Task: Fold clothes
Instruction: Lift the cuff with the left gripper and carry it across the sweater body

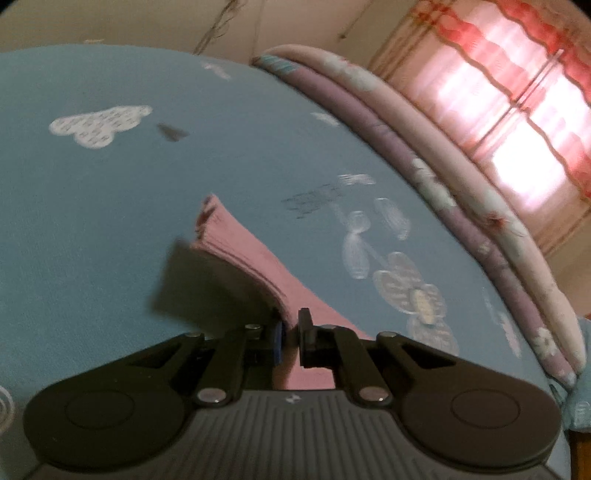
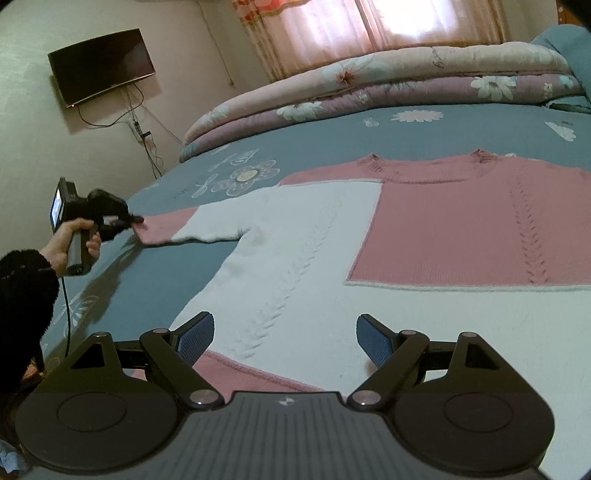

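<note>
Two grippers over bed point(image 2: 332, 136). Left gripper point(image 1: 291, 334) clamped on pink sleeve cuff point(image 1: 236, 251) of sweater point(image 2: 443, 229), at 9 o'clock in right view. Right gripper point(image 2: 284, 338) agape, empty, over hem. Step: sleeve fold. Next: likely carry cuff toward 3 o'clock across body.

sweater point(image 2: 332, 236): 1 | grippers: 2, left gripper point(image 2: 138, 219), right gripper point(image 2: 284, 338) | folded quilts point(image 2: 369, 88): 2 | bed point(image 2: 314, 147): 1 | television point(image 2: 101, 66): 1 | curtained window point(image 2: 369, 29): 1
</note>
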`<action>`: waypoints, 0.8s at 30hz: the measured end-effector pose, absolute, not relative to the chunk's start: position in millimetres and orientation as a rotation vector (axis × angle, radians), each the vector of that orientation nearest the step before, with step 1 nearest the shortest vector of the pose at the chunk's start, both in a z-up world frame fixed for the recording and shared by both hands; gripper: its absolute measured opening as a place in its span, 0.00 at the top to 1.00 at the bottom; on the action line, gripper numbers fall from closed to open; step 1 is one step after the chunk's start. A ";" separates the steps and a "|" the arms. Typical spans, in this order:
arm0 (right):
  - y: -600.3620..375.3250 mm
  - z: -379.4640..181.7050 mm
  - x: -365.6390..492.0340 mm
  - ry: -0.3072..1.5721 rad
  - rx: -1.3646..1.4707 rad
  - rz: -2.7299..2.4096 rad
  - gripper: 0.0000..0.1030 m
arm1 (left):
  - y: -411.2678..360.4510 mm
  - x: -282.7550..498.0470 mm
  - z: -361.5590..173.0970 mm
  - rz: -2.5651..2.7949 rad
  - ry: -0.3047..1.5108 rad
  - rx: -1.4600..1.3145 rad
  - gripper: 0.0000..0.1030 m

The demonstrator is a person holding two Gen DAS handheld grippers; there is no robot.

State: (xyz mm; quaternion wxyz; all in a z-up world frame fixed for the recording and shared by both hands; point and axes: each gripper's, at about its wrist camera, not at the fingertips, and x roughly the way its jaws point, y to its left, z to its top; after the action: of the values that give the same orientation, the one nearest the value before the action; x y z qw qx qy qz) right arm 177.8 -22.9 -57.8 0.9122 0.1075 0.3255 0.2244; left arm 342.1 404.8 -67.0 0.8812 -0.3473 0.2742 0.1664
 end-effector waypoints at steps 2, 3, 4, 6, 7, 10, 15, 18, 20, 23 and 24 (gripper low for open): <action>-26.9 -54.4 176.6 0.674 0.226 0.456 0.15 | 391.9 344.2 -54.7 0.322 0.565 -0.697 0.95; -29.2 -52.7 176.4 0.678 0.235 0.454 0.15 | 384.4 346.0 -48.7 0.310 0.565 -0.682 0.95; -31.1 -50.9 175.8 0.679 0.241 0.453 0.15 | 377.1 347.8 -43.3 0.298 0.564 -0.668 0.95; -33.8 -47.3 173.6 0.672 0.244 0.452 0.15 | 361.4 351.4 -33.3 0.273 0.561 -0.645 0.95; -35.0 -45.2 172.4 0.667 0.244 0.451 0.15 | 353.6 352.9 -28.7 0.262 0.560 -0.634 0.95; -39.7 -38.2 168.9 0.646 0.251 0.445 0.13 | 331.1 356.2 -15.3 0.229 0.559 -0.603 0.95; -50.2 -29.0 166.2 0.620 0.267 0.426 0.05 | 292.9 358.7 10.7 0.165 0.542 -0.556 0.95; -57.0 -23.1 164.3 0.600 0.277 0.415 0.05 | 269.8 362.3 22.1 0.109 0.539 -0.549 0.95; -62.5 -19.6 163.6 0.593 0.293 0.416 0.05 | 252.9 365.7 28.6 0.073 0.541 -0.540 0.95; -70.0 -17.6 163.5 0.584 0.315 0.411 0.05 | 229.1 370.0 35.3 0.018 0.548 -0.533 0.95; -72.6 -17.6 163.9 0.585 0.323 0.410 0.05 | 221.7 370.9 37.4 0.001 0.550 -0.533 0.95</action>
State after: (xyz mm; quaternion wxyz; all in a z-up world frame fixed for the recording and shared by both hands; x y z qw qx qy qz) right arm 163.9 -72.6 -17.6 0.9242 0.1573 0.2849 0.1997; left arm 370.9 221.7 37.4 0.9275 -0.2600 0.2684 0.0005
